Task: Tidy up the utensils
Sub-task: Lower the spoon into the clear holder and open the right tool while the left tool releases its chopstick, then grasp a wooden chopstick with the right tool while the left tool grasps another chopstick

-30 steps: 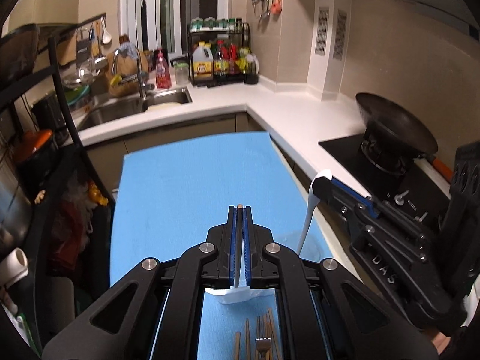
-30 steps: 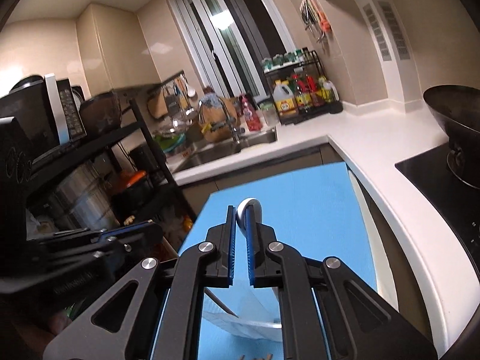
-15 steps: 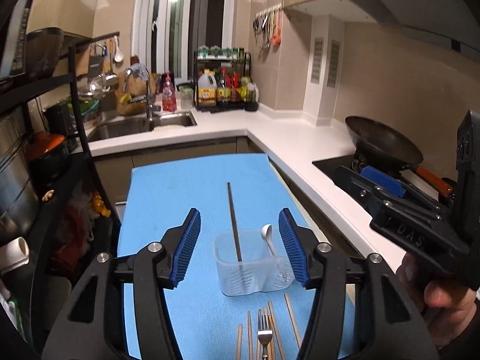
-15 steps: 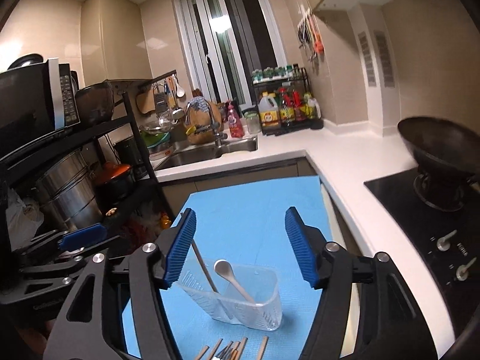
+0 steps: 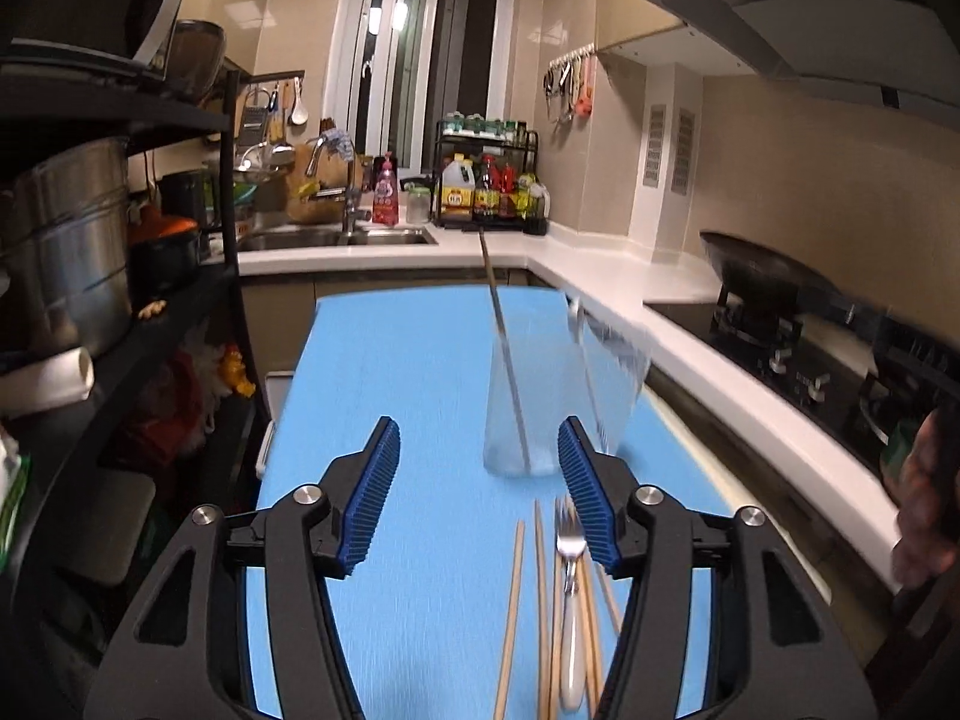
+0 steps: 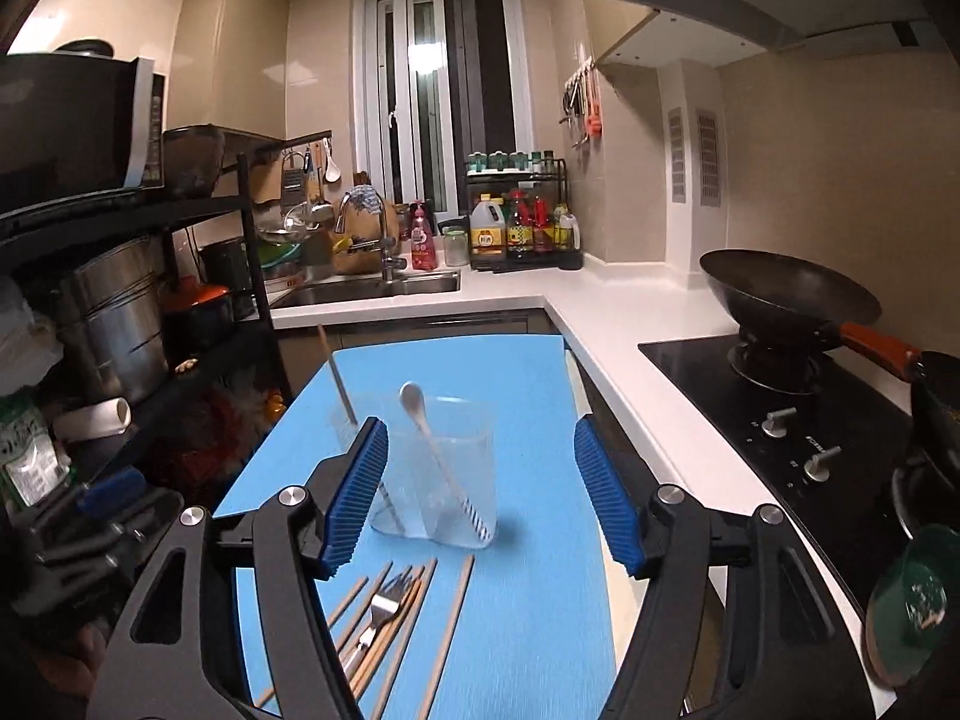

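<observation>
A clear plastic holder [image 6: 441, 480] stands on the blue mat [image 6: 528, 396] with a white spoon [image 6: 414, 405] and one chopstick [image 6: 336, 372] leaning in it. It also shows in the left wrist view [image 5: 552, 402], blurred, with the chopstick [image 5: 501, 330]. Several wooden chopsticks [image 6: 447, 630] and a fork [image 6: 384, 600] lie on the mat in front of it; the left wrist view shows the fork [image 5: 570, 546] and chopsticks [image 5: 513, 600]. My left gripper [image 5: 480, 492] and right gripper [image 6: 480, 492] are both open and empty, behind the holder.
A black shelf rack [image 6: 180, 312] with pots stands to the left. A white counter [image 6: 630, 360] runs on the right with a hob and a black wok [image 6: 786, 300]. A sink [image 6: 372, 288] and bottle rack [image 6: 522, 228] lie at the back.
Both grippers opened, dropping the chopstick and the spoon into the holder, then drew back and up. The loose fork and chopsticks came into fuller view.
</observation>
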{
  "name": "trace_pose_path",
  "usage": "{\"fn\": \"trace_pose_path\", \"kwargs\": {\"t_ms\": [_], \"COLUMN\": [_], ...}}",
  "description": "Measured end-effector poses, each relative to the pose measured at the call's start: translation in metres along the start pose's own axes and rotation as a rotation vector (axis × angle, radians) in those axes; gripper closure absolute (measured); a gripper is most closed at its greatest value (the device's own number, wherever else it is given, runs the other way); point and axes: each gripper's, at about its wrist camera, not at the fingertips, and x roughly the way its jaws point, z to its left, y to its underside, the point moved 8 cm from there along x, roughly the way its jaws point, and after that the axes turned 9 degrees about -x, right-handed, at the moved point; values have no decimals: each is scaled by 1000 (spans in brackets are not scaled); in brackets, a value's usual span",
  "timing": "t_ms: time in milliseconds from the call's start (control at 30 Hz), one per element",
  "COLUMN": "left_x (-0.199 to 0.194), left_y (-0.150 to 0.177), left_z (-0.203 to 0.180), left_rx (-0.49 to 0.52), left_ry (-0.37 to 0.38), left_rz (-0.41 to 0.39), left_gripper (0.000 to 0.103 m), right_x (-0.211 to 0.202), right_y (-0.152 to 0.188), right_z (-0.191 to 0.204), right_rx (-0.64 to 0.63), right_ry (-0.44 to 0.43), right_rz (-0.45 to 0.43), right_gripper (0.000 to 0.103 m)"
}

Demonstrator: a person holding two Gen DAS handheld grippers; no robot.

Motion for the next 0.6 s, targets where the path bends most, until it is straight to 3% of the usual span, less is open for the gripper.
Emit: {"fn": "trace_pose_path", "kwargs": {"t_ms": [233,300,367,433,600], "left_x": [-4,-5,-6,-5,1], "left_y": [70,87,100,114,141], "left_z": [5,7,11,15,17], "left_rx": [46,41,29,16,13], "left_ry": [33,44,43,53,38], "left_rz": [72,101,122,148,191], "left_gripper": [68,74,82,86,88], "right_x": [-18,-20,-19,-15,5], "right_y": [86,110,134,159,202], "right_z": [22,30,36,38,61], "right_rx": [39,42,47,64,77], "right_ry": [17,14,7,19,-50], "right_rz": [100,126,157,194,307], "right_gripper": [40,46,67,80,80]}}
